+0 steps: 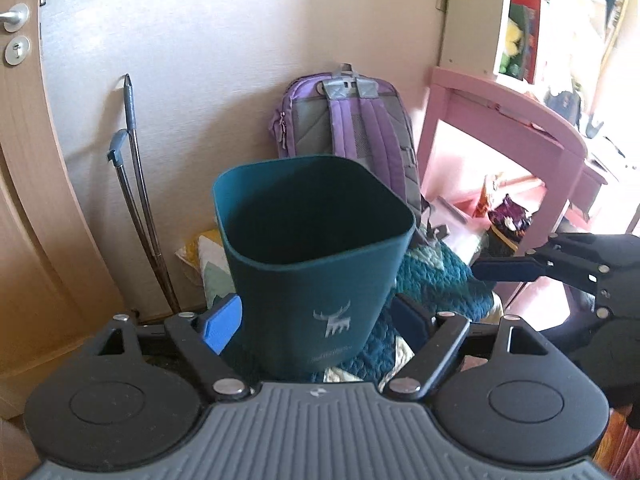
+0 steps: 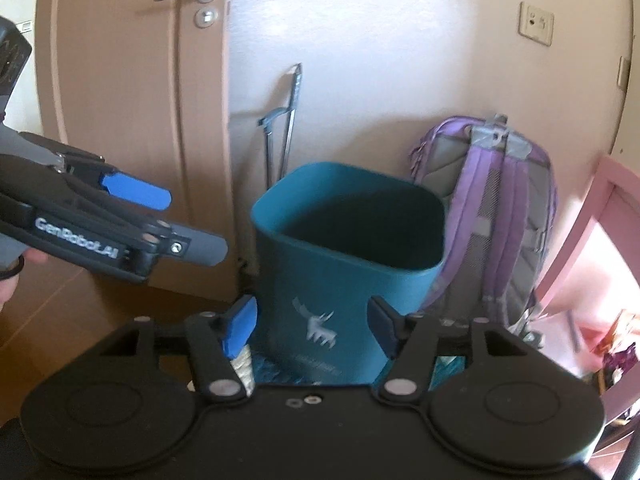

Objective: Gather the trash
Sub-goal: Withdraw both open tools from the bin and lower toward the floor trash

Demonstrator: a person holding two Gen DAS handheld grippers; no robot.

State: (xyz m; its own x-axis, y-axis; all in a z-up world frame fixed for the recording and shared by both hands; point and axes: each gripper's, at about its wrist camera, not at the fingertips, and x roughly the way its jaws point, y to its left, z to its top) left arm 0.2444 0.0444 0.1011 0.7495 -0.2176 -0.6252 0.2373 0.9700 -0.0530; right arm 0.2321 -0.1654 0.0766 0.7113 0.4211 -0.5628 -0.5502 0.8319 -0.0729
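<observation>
Left wrist view: left gripper (image 1: 316, 320) at lower centre, jaws spread wide, blue pads (image 1: 222, 326) standing either side of the teal bin's lower wall, gripping nothing. Teal bin (image 1: 312, 240) at centre frame, upright, open mouth facing up, inside too dark to read, a pale deer mark on its front. Sits on a teal patterned quilt (image 1: 436, 280). Behind the bin, a purple backpack (image 1: 348, 120) leaning on the wall. At left, a wooden door (image 1: 28, 160) with a metal handle, and a thin grey pole (image 1: 134, 160) propped on the wall beside it. At right, a pink desk (image 1: 520, 120); under it, colourful wrappers (image 1: 508, 216) in a small heap. At right edge, right gripper (image 1: 520, 268), seen from the side, one dark blue pad pointing toward the bin; opening not readable from here.

Right wrist view: right gripper (image 2: 312, 328) at lower centre, jaws apart, nothing clamped, pads flanking the bin's base without visibly pressing. Teal bin (image 2: 344, 248) just right of centre, slightly blurred. Purple backpack (image 2: 492, 208) at right behind it, pink desk (image 2: 600, 216) at far right edge. Wooden door (image 2: 132, 120) across the left half. Left gripper (image 2: 160, 220) entering from the left edge, fingers parted, empty, a hand (image 2: 12, 276) partly showing behind it.
</observation>
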